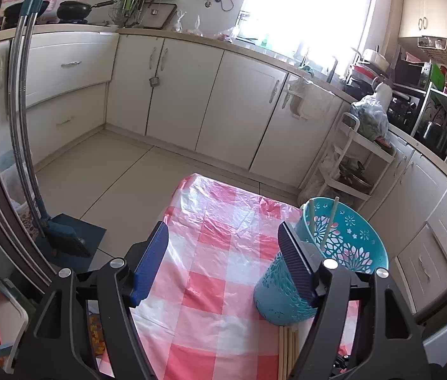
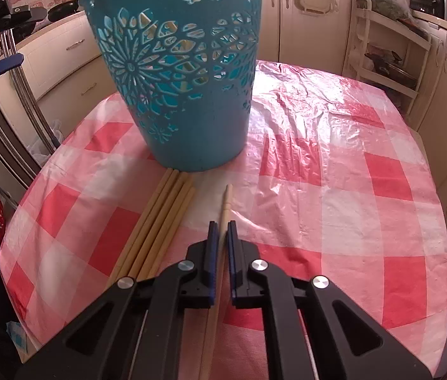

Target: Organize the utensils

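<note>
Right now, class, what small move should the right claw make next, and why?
Probably lift the chopstick and carry it up to the teal basket's rim. The right claw is shut on it, loose chopsticks lie beside, and two chopsticks already stand inside.

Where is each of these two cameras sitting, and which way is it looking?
Left wrist view: on the left hand-held gripper, looking along its open fingers over the checked tablecloth into the kitchen.
Right wrist view: on the right hand-held gripper, looking down at the table; its fingers are shut on one chopstick.
Shared: the teal basket, the loose chopsticks and the cloth.
</note>
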Tool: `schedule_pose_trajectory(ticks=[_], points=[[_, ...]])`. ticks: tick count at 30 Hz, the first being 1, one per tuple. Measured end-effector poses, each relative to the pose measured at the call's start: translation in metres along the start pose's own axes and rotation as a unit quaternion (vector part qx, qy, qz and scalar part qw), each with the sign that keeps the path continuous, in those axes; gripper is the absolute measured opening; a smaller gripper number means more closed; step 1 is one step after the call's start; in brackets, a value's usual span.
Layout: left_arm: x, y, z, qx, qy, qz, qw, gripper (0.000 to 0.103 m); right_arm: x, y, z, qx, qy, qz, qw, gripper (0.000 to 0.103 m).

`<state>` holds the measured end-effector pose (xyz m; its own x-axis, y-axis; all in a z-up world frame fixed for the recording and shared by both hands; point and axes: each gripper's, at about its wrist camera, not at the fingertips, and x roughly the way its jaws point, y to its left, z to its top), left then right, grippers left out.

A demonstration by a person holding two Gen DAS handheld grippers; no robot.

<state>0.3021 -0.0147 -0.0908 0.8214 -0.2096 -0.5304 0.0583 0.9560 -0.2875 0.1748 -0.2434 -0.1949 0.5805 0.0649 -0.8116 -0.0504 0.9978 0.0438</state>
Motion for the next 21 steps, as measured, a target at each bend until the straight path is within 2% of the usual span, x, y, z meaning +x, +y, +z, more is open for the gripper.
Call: schedule_pose_trajectory(ticks=[11, 21], points=[[0.016, -0.005, -0.008, 0.01, 0.021, 0.015, 0.9996, 0.071, 0.001, 0.001, -0.001, -0.005, -0.009, -0.007, 1.0, 0.006], [0.018, -0.005, -0.01, 0.007, 0.029, 0.012, 0.9995, 0.072, 0.0, 0.002, -0.003, -0.003, -0.012, -0.011, 1.0, 0.006]])
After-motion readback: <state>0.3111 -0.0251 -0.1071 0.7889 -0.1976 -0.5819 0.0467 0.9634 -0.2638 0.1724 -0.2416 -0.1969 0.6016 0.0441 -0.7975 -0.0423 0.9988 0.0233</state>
